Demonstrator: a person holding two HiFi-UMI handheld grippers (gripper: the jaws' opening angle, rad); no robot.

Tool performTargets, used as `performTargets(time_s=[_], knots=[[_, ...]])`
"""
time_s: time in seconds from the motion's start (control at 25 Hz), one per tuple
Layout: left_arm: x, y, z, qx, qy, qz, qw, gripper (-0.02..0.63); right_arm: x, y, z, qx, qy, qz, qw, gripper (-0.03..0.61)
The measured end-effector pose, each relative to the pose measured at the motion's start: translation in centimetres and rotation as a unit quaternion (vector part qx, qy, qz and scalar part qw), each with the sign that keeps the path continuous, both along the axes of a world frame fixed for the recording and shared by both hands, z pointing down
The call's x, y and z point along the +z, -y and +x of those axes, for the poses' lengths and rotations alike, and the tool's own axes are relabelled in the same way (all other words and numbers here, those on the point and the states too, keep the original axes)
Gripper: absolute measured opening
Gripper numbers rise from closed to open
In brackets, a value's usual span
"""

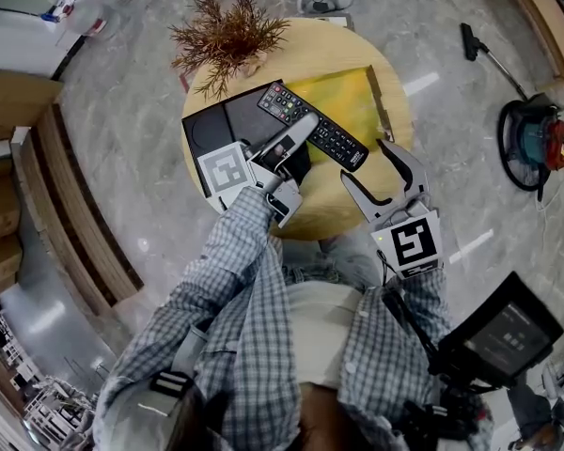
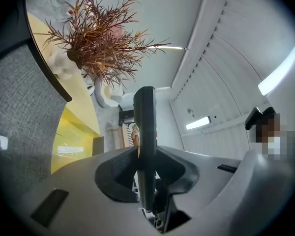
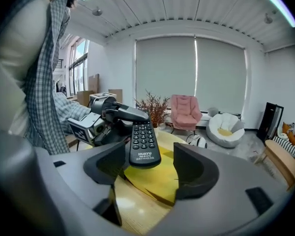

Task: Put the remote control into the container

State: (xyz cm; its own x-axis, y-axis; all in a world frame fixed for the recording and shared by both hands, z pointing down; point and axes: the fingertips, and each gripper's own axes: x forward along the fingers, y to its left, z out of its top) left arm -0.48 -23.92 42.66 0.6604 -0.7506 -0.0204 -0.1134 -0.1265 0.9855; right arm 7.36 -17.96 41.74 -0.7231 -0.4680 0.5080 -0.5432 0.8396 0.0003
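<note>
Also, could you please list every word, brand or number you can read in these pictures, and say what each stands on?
"HUAYU": on the near end of the remote control, in the right gripper view.
Small line printed under it: too small to read.
Button labels on the remote control: too small to read.
Marker cubes: black-and-white square patterns, no words.

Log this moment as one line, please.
left claw: shut on remote | right claw: open, empty | remote: held over table
</note>
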Motion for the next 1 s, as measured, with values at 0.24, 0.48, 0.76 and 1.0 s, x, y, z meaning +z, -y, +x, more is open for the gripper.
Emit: performTargets(time_s=[0.24, 0.48, 0.76, 1.0], knots=[[1.1, 0.4, 1.2, 0.000, 0.006, -0.011, 0.9999, 0.104, 1.6, 0.6, -0.4, -0.025, -0.021, -0.001, 0.999, 0.296], [2.1, 1.1, 2.3, 0.000, 0.004, -0.019, 0.9998, 0.104, 3.8, 1.5, -0.4, -0.041, -0.041, -0.012, 0.998, 0.296], [2.0, 1.1, 3.0, 0.001, -0.001, -0.022, 0.9998, 0.104, 4.5, 2.3, -1.1, -0.051, -0.051, -0.004, 0.997, 0.296], [1.8, 1.2, 2.9, -0.004, -0.009, -0.018, 0.9998, 0.104, 4.9, 2.9, -1.3, -0.068, -0.073, 0.019, 0.995, 0.295]])
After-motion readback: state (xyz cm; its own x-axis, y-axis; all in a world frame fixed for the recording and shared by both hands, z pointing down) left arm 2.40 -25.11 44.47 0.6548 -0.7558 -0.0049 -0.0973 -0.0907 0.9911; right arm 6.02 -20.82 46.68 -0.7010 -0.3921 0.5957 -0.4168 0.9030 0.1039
